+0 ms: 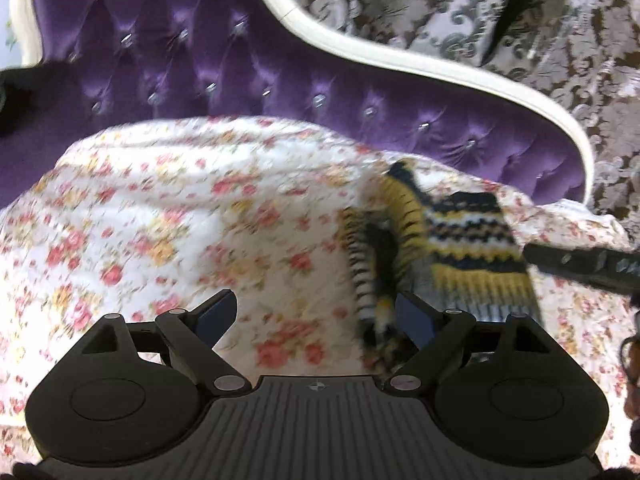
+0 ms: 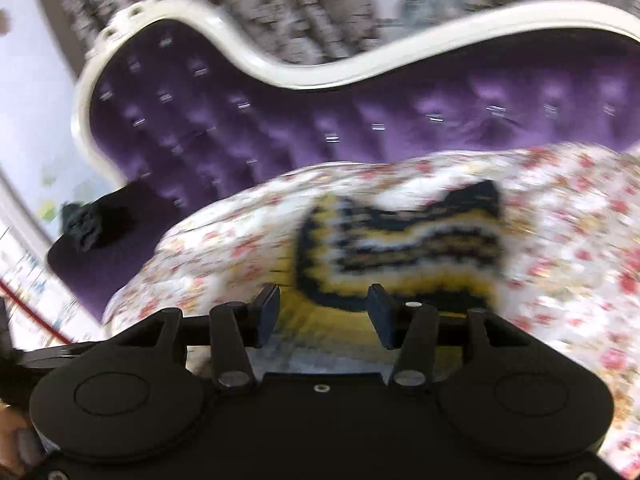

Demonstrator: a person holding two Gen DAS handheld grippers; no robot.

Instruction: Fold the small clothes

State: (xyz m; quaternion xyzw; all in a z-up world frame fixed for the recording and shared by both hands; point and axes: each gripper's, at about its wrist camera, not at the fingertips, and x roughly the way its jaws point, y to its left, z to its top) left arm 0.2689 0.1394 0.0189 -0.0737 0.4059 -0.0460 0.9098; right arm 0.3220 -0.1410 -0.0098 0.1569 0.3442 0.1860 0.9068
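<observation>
A small knit sweater (image 1: 468,240) in yellow, black and white zigzag bands lies on the floral sheet (image 1: 160,220), one sleeve bunched along its left side. My left gripper (image 1: 316,316) hangs open over the sheet with nothing between its fingers; its right finger (image 1: 414,320) is beside the bunched sleeve. In the right wrist view the sweater (image 2: 400,248) lies just ahead of and under my right gripper (image 2: 324,312). That gripper is open, with yellow knit showing in the gap and neither pad pressing on it. One of its fingers (image 1: 580,268) reaches the sweater's right edge in the left wrist view.
A purple tufted headboard (image 1: 200,60) with a curved white frame (image 1: 400,52) rises behind the sheet. A dark bundle of cloth (image 2: 96,224) lies on the purple surface at the left. Patterned grey-brown wallpaper (image 1: 520,20) is behind. Both views are blurred.
</observation>
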